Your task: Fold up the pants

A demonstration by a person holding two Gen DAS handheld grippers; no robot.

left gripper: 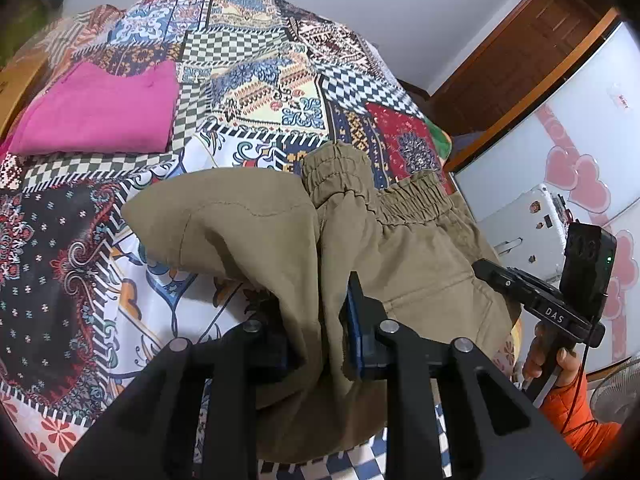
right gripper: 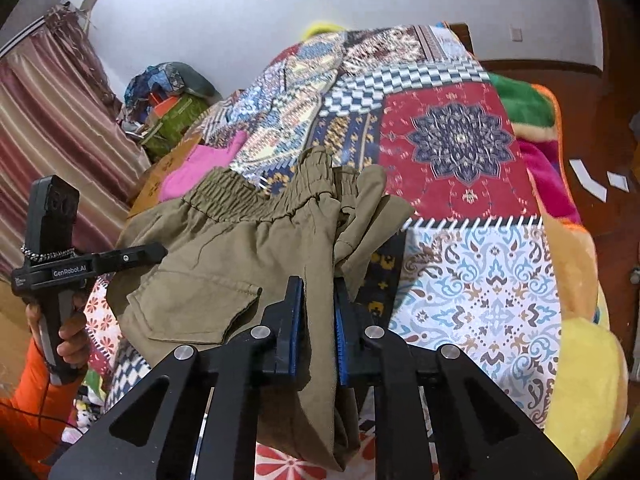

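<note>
Khaki cloth fills the gap between my tongs on both sides. My left gripper is clenched on a bunched fold of the pants, the blue pads pressing the fabric from either side, and the cloth hangs below the jaws toward the bedspread. My right gripper is likewise clamped on a hanging fold of the same pants, its pads squeezed close with the cloth running down between them.

Just past the fingers, the pants are raised off the bed, draped between my two grips. A back pocket with a flap shows in the right wrist view, near that gripper. Further on, the gathered elastic waistband sags across the middle, and one elastic cuff sticks up beside it.

From each camera I see my other hand off to the side, an orange sleeve at the wrist, fingers wrapped around the black handle.

Beyond the pants, the patchwork bedspread spreads out under everything. A folded pink garment lies flat on its far left part, well apart from the pants. At the back stand a pale wall and, in the right wrist view, a striped curtain on the left.
</note>
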